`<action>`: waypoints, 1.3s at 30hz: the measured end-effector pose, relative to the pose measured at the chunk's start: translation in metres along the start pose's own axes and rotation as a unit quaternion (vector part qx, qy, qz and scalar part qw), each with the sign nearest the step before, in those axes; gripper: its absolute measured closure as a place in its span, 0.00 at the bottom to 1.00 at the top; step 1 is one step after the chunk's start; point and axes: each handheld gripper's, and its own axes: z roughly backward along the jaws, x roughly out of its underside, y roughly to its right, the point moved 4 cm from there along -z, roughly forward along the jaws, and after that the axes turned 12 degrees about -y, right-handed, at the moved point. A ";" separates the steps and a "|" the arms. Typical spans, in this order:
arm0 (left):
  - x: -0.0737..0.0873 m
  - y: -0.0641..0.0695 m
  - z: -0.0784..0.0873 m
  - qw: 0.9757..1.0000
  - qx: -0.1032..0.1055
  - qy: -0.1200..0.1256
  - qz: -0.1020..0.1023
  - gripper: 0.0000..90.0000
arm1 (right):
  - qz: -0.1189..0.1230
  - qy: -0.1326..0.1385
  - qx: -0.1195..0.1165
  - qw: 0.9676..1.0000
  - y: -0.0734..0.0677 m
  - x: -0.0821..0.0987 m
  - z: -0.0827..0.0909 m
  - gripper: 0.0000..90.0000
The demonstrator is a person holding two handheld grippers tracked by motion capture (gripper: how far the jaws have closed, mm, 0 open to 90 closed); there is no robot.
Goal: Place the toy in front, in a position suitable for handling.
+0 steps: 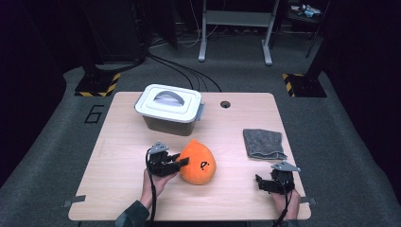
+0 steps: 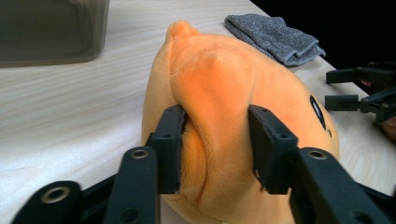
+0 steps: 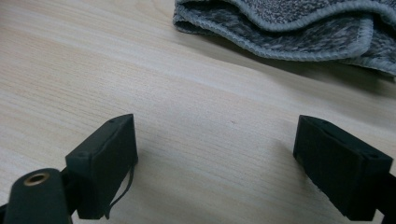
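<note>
Both jaws of the left gripper (image 2: 215,149) bracket a fold of the orange plush toy (image 1: 197,161), pads touching the fabric (whether they pinch or have let go cannot be told), probably to set it down mid-table before the lidded bin (image 1: 169,109). Its long axis runs toward the bin, pointed tip away from the person, while the right gripper (image 3: 215,163) rests parted and empty near the grey cloth (image 1: 264,143).
</note>
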 end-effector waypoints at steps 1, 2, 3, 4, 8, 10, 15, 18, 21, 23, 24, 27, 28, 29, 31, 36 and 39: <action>0.000 -0.003 0.002 1.000 0.000 -0.010 -0.009 0.58 | 0.000 0.000 0.000 1.000 0.000 0.000 0.000 0.14; -0.001 -0.004 0.002 1.000 0.002 -0.016 -0.011 0.56 | 0.000 0.000 0.001 1.000 0.000 0.000 0.000 0.14; -0.002 -0.005 0.002 1.000 -0.001 -0.017 -0.015 0.54 | 0.000 0.000 0.000 1.000 0.000 0.000 0.000 0.14; -0.002 -0.005 0.002 1.000 -0.001 -0.017 -0.015 0.51 | 0.000 0.000 0.000 1.000 0.000 0.000 0.000 0.14; -0.009 -0.010 0.007 0.999 0.000 -0.029 -0.030 0.41 | 0.000 0.000 0.000 1.000 0.000 0.000 0.000 0.14; -0.011 -0.011 0.009 0.999 0.000 -0.029 -0.034 0.37 | 0.000 0.000 0.000 1.000 0.000 0.000 0.000 0.14; -0.029 -0.014 0.015 0.997 0.019 -0.043 -0.058 0.31 | 0.000 0.000 0.000 1.000 0.000 0.000 0.000 0.14; -0.041 -0.019 0.012 0.996 0.018 -0.052 -0.066 0.29 | 0.000 0.000 0.000 1.000 0.000 0.000 0.000 0.14; -0.047 -0.022 0.007 0.995 0.021 -0.067 -0.068 0.27 | 0.000 0.000 0.000 1.000 0.000 0.000 0.000 0.14; -0.047 -0.023 -0.002 0.993 0.034 -0.088 -0.074 0.27 | 0.000 0.000 0.000 1.000 0.000 0.000 0.000 0.14; -0.047 -0.023 -0.002 0.993 0.034 -0.088 -0.074 0.26 | 0.000 0.000 0.000 1.000 0.000 0.000 0.000 0.14; -0.041 -0.022 -0.016 0.989 0.052 -0.117 -0.080 0.25 | 0.000 0.000 0.000 1.000 0.000 0.000 0.000 0.14; -0.039 -0.022 -0.018 0.987 0.058 -0.123 -0.081 0.25 | 0.000 0.000 0.000 1.000 0.000 0.000 0.000 0.14; -0.039 -0.022 -0.018 0.987 0.058 -0.123 -0.081 0.26 | 0.000 0.000 0.000 1.000 0.000 0.000 0.000 0.14; -0.034 -0.020 -0.024 0.986 0.063 -0.131 -0.084 0.26 | 0.000 0.000 0.000 1.000 0.000 0.000 0.000 0.14; -0.029 -0.017 -0.028 0.984 0.064 -0.134 -0.093 0.37 | 0.000 0.000 0.000 1.000 0.000 0.000 0.000 0.14; -0.024 -0.016 -0.028 0.985 0.071 -0.126 -0.096 0.48 | 0.000 0.001 0.000 1.000 0.000 0.000 0.000 0.14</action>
